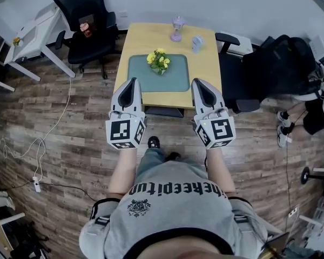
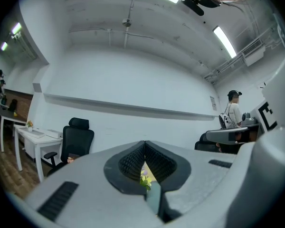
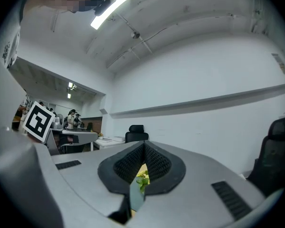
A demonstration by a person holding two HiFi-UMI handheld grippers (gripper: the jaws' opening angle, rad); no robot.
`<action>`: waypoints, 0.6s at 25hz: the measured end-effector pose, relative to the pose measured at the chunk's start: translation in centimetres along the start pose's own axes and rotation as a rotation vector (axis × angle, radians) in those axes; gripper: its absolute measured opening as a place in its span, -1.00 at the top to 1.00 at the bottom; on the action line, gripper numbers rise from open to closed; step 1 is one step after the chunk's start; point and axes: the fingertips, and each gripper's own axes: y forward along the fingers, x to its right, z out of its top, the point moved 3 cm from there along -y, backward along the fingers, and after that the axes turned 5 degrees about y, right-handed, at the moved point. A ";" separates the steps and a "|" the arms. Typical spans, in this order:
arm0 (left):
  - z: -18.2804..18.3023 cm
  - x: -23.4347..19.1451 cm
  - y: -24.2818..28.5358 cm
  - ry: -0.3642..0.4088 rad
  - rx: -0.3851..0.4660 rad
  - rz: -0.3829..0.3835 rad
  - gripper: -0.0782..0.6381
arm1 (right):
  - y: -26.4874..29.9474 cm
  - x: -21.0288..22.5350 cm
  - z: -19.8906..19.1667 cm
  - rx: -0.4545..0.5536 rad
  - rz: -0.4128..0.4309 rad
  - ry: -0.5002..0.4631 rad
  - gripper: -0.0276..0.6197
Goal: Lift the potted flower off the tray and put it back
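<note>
- Potted flower stands upright on the far part of the tray, which lies on the worktop.
- It lies ahead of us, between both tools and well apart from them.
- We judge the left tool slightly nearer than the right tool.
- Both tools have their jaws pressed together and hold nothing.
- The tray carries only the Potted flower.

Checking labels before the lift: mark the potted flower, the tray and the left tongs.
potted flower (image 1: 159,60), head view, on the yellow blooms.
tray (image 1: 178,79), head view, on bare surface right of the flower.
left tongs (image 1: 133,81), head view, at the closed tips.
</note>
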 end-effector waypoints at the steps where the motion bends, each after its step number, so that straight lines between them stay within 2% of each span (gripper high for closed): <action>1: 0.3 0.3 -0.4 0.006 0.007 0.005 0.77 | -0.5 0.1 0.1 0.004 -0.002 -0.002 0.96; 9: 3.0 2.5 -3.3 0.016 0.075 0.026 0.77 | -3.9 0.1 1.1 0.030 -0.010 -0.028 0.96; 15: 3.5 3.4 -4.4 0.015 0.092 0.040 0.77 | -5.4 0.4 1.6 0.052 -0.023 -0.034 0.96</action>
